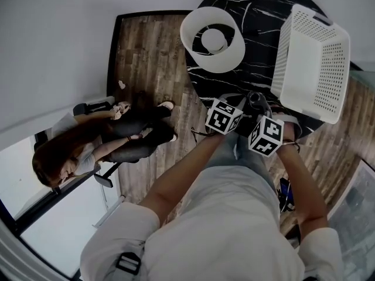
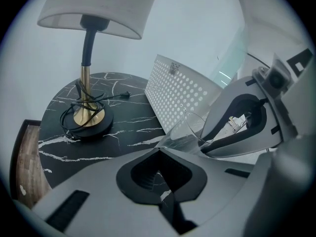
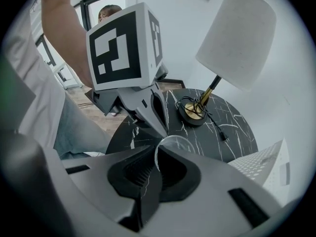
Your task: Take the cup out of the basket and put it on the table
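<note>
Cup (image 2: pixel 186 127) out of basket (image 1: pixel 304 69): I am holding it above the table's (image 1: pixel 258 16) near edge, left gripper (image 2: pixel 160 149) and right gripper (image 3: pixel 157 153) both pinching its rim; next, lowering it upright.

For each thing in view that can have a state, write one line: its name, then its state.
cup: empty, tilted, out of the basket
right gripper: shut on the cup's rim
left gripper: shut at the cup's edge
basket: empty, on the table
lamp plug: loose on the table
</note>
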The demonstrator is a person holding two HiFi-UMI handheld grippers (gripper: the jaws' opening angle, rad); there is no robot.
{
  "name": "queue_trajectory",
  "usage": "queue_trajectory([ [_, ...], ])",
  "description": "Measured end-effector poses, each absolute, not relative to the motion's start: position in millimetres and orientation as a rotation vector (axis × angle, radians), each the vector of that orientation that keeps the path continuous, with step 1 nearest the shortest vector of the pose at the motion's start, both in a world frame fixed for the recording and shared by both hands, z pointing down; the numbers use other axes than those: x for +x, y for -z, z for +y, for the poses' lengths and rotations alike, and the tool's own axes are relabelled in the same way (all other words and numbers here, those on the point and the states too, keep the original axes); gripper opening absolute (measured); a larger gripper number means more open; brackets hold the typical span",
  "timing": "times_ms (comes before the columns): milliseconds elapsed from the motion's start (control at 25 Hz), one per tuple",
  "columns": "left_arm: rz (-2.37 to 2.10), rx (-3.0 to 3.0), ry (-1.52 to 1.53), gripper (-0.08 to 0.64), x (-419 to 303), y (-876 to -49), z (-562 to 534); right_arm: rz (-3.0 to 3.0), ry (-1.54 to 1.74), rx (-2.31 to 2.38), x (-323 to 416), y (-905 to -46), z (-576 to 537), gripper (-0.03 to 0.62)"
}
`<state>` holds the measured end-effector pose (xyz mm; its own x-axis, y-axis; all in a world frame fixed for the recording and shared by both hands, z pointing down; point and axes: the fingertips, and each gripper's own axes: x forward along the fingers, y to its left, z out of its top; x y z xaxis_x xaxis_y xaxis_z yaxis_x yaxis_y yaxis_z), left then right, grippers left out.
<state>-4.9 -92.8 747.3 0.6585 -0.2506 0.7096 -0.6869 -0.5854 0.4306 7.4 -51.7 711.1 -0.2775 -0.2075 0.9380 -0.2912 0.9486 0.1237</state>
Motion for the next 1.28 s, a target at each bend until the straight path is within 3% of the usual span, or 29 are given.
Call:
queue_trajectory([
  [1280, -0.728, 2.140, -0.774, 0.005, -3, -760, -84, -1.867, -0.075, 0.414, 12, -729, -51, 0.025],
])
